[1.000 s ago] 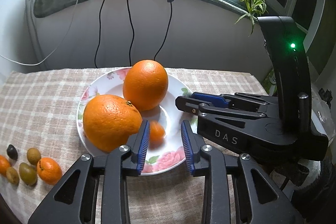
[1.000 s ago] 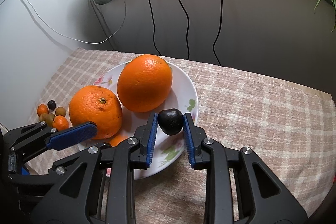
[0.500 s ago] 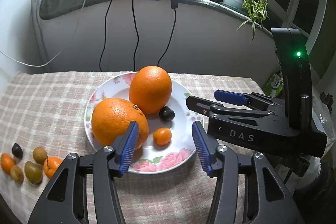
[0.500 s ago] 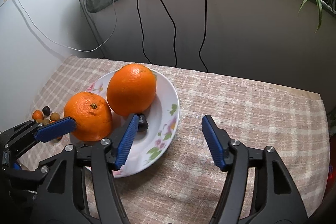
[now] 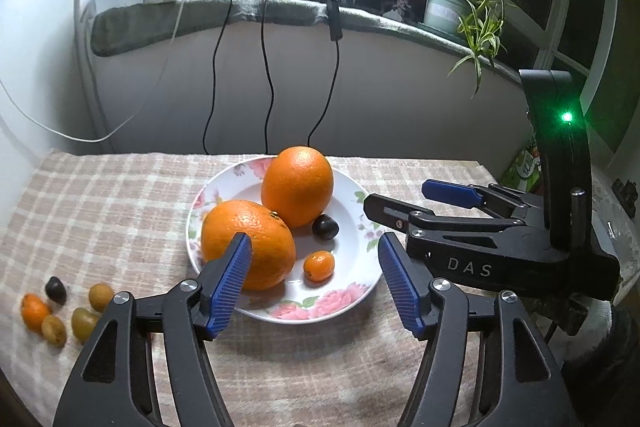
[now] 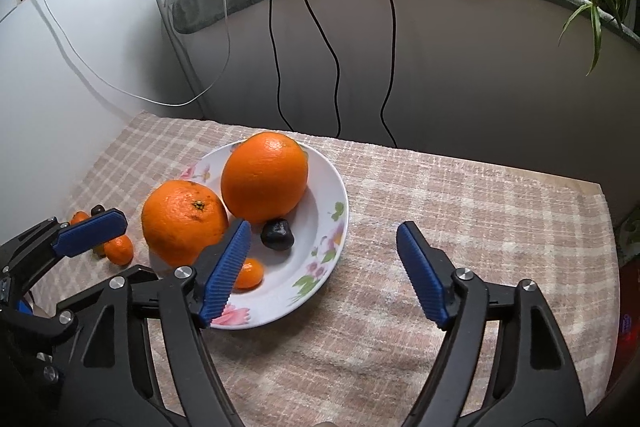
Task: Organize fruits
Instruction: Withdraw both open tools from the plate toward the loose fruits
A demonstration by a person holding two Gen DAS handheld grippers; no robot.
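Both sets of jaws are spreading, nothing between them! Left gripper (image 5: pixel 314 281) and right gripper (image 6: pixel 322 269) hover by the plate (image 5: pixel 352 301), where a kumquat (image 5: pixel 319 266) and dark fruit (image 5: pixel 325 227) sit beside two oranges (image 5: pixel 297 185).

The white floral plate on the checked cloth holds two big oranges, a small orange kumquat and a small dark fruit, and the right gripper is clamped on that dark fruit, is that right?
Not quite. The small dark fruit lies free on the white floral plate beside the two big oranges and the small orange kumquat. The right wrist view shows the right gripper opening, nothing between its pads.
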